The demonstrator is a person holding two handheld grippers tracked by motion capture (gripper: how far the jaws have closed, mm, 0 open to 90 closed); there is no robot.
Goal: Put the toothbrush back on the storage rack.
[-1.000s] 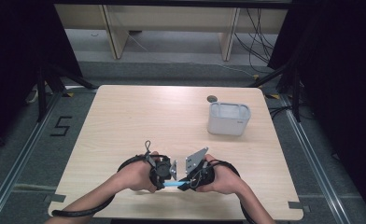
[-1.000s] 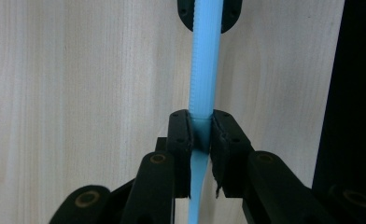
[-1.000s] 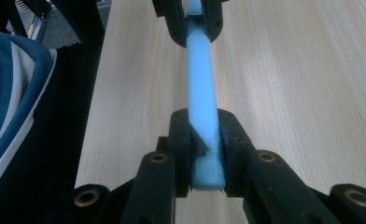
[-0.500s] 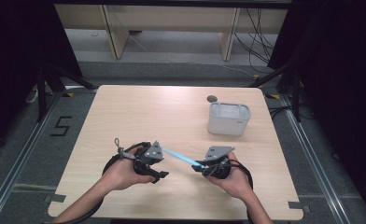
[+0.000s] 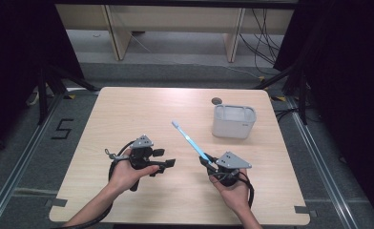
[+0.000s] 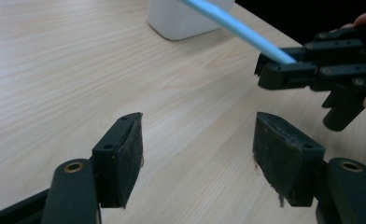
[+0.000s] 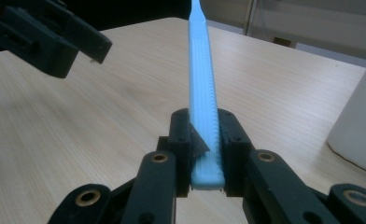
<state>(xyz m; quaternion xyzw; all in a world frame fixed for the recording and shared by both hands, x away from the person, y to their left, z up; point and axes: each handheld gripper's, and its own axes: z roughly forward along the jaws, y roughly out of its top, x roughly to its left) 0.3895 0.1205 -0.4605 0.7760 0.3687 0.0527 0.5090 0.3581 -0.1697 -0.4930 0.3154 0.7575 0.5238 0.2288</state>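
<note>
Here, nearest to me, my right tongs (image 5: 209,163) are closed on the bottom end of a light blue toothbrush (image 5: 191,140). In the right gripper view the flat handle (image 7: 203,116) sits between the two black jaws, with its end just inside them, and the rest goes up and away from me. In the high view the toothbrush leans forward and to the left over the table (image 5: 128,109), and its small head is in the air, not touching anything.

My left tongs (image 5: 168,163) are wide open and hold nothing. In the left gripper view I see only bare wood between the two pads (image 6: 125,154), and the right tongs (image 6: 284,70) are a little further, with the blue handle coming out of them. The two tongs are near each other but apart.

Farther, on the right part of the table, stands a white container (image 5: 233,121), upright and open on top, well apart from the toothbrush head. Just behind it there is a small round hole in the table (image 5: 216,100).

I think the toothbrush should go into this container. The risk is in the grip: I hold only the very end of a long, smooth handle, so it may turn or slip between the jaws when I swing it. Also, if I lower it at an angle, the head can hit the rim and push the light container away or tip it.
</note>
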